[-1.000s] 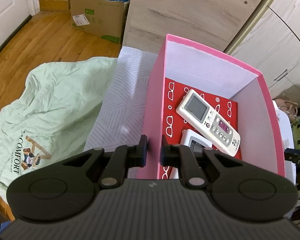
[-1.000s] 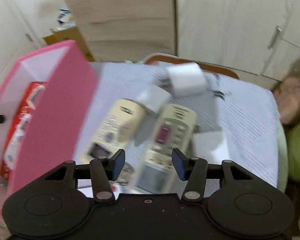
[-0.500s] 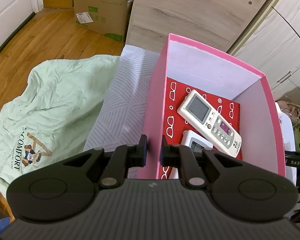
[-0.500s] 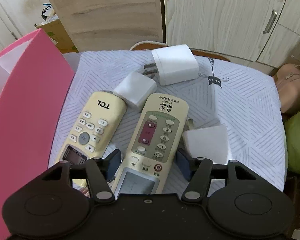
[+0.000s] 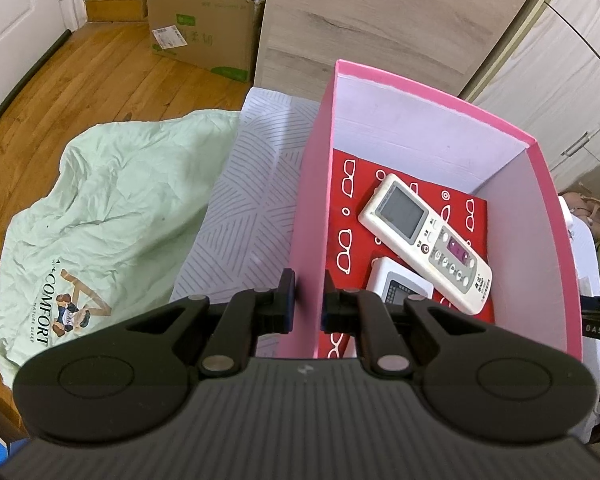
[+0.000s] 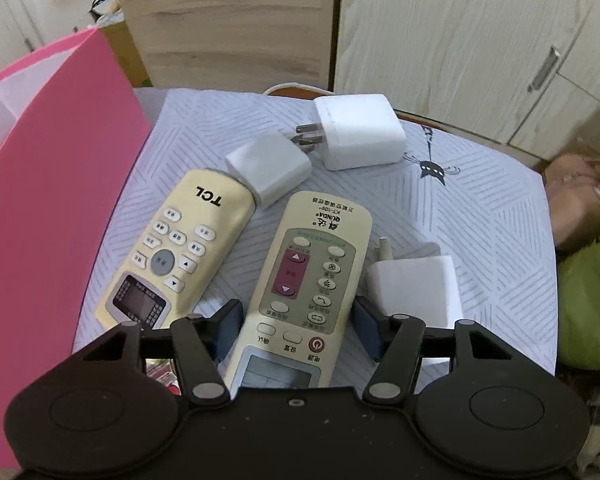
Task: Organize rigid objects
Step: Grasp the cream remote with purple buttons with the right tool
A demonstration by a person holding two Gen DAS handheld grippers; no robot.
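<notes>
Right gripper (image 6: 296, 330) has dropped wide astride QUNDA remote (image 6: 300, 284); TCL remote (image 6: 176, 248) at 10, charger (image 6: 416, 284) at 2. Left gripper (image 5: 306, 300) pinches box (image 5: 312, 208) wall; 2nd remote (image 5: 400, 286) inside half hidden.

A crumpled pale green sheet (image 5: 112, 208) lies left on the wooden floor (image 5: 80, 80). Far behind it stands a cardboard box (image 5: 204, 32), beside a wood-grain panel (image 5: 380, 28). White cabinet doors (image 6: 480, 48) stand far right.
</notes>
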